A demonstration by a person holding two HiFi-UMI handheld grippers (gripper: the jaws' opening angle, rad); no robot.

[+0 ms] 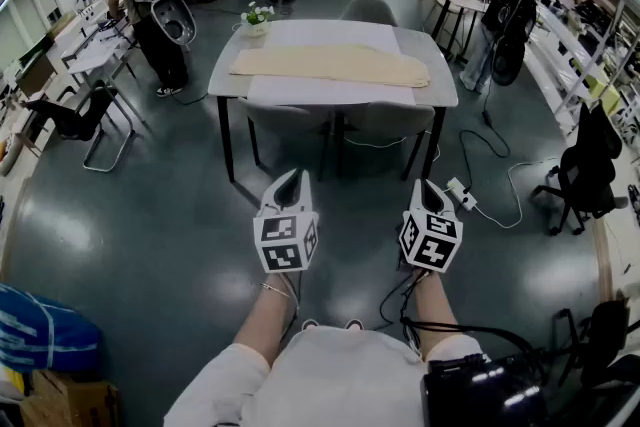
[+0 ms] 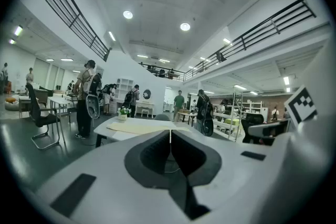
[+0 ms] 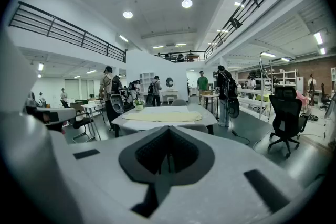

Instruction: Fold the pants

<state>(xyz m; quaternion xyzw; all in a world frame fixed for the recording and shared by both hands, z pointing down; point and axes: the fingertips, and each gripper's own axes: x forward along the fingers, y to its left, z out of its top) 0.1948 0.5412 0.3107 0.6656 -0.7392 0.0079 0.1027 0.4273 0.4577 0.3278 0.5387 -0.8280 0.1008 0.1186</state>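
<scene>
step: approach, fold not begun | pale cream cloth pants: spread flat on grey rectangular table at 12 o'clock, well apart from both tools | left gripper: jaws together, empty | right gripper: same | do well: step close, open both before pinching near edge

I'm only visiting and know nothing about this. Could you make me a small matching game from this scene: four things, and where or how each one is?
Things:
1. pants
2. flower pot
3. power strip
4. left gripper

Descriptions:
A. on the floor, right of the table
B. fingers shut, nothing between them, held short of the table
C. spread flat across the table
D. at a far corner of the table

Pairs: 1-C, 2-D, 3-A, 4-B
</scene>
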